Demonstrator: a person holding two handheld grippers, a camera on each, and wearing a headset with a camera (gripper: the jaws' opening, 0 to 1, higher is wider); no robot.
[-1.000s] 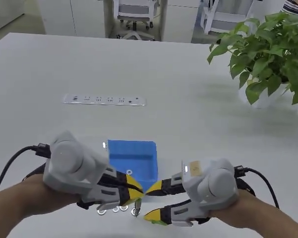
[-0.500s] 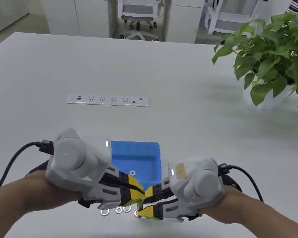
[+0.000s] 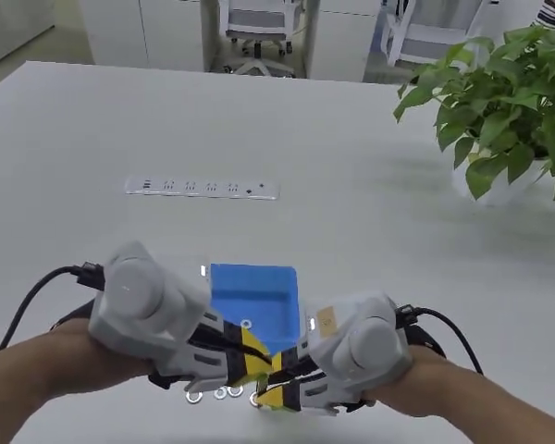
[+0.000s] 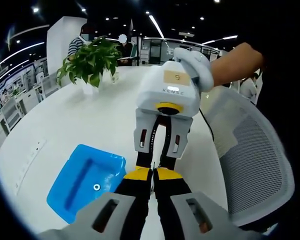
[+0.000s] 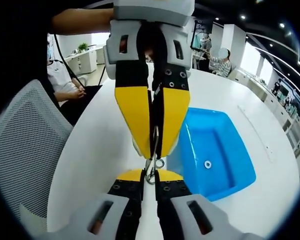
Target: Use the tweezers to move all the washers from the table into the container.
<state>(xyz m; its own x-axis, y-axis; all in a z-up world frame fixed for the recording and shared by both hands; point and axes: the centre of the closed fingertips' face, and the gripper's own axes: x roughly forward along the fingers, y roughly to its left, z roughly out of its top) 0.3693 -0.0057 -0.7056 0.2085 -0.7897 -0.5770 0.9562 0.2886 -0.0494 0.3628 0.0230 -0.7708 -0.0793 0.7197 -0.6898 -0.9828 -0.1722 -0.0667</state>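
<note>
pointing at right gripper (image 5: 150,176), tweezers (image 5: 152,161) lie along left gripper (image 5: 155,150)

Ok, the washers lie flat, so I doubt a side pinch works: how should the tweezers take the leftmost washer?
Probably take the washer by its rim from above, one tweezers tip through the hole, one outside. It lies flat on the table, so only the ring's band offers opposing faces.

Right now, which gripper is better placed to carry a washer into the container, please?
Probably the left gripper: its jaws clamp the tweezers, whose tips reach a washer right beside the blue container.
</note>
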